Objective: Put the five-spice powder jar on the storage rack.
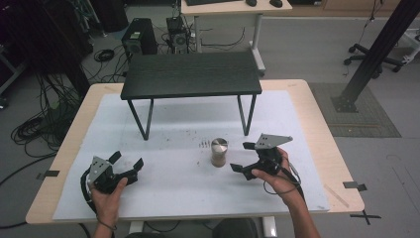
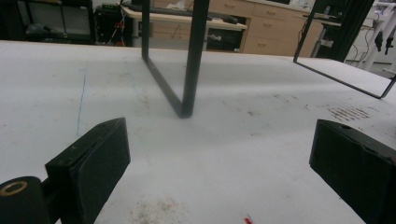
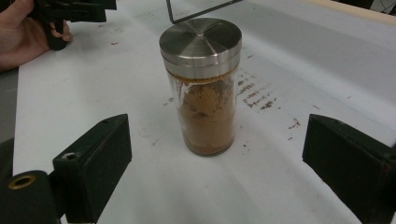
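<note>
Spice jar (image 3: 201,88) stands upright dead ahead of the right gripper (image 1: 249,157), just beyond its spread jaws; the left gripper (image 1: 127,166), likewise spread, sits well apart.

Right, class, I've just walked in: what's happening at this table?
A person holds a two-jaw tool in each hand over a white-covered table. The right tool, jaws open, points at an upright spice jar with a metal lid, not touching it. The left tool rests open, apart from the jar. A small black stand sits behind.
</note>
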`<state>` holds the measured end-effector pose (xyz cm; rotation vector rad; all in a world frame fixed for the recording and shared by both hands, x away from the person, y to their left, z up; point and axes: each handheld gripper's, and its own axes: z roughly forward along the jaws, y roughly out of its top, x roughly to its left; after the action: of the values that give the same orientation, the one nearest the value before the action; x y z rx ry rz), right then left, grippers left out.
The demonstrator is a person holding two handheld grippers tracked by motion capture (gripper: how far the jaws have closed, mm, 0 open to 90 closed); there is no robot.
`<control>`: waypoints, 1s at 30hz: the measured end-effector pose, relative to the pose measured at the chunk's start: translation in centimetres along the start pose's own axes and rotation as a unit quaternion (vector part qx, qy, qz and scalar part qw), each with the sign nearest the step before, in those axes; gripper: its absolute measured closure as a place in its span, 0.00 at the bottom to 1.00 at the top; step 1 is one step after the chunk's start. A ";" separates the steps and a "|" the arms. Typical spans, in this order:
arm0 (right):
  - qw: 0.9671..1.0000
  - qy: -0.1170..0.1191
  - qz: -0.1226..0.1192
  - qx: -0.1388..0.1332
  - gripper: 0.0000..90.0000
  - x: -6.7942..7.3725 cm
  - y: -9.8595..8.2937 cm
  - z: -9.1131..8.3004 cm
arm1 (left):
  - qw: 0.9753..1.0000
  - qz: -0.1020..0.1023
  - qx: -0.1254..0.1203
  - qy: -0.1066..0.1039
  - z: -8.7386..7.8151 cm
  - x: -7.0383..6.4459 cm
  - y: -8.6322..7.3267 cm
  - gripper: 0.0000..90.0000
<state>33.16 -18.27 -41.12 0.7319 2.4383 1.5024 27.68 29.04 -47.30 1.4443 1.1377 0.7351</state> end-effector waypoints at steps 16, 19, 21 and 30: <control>1.000 0.009 -0.002 -0.005 0.09 0.0 0.5 1.3 | 1.000 -0.002 0.000 0.002 0.0 0.0 0.0 0.06; 1.000 0.010 -0.001 -0.005 0.09 -0.1 0.5 1.5 | 1.000 -0.002 0.000 0.002 0.0 0.0 0.0 0.06; 1.000 0.012 -0.002 -0.005 0.09 -0.1 0.5 1.6 | 1.000 -0.002 0.001 0.003 0.0 0.0 0.0 0.06; 1.000 0.017 -0.003 -0.003 0.09 0.1 0.6 2.1 | 1.000 -0.001 0.001 0.003 0.0 0.0 0.0 0.06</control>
<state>34.11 -16.39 -41.59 0.7027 2.4575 1.5327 27.69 29.02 -47.30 1.4420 1.1442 0.7367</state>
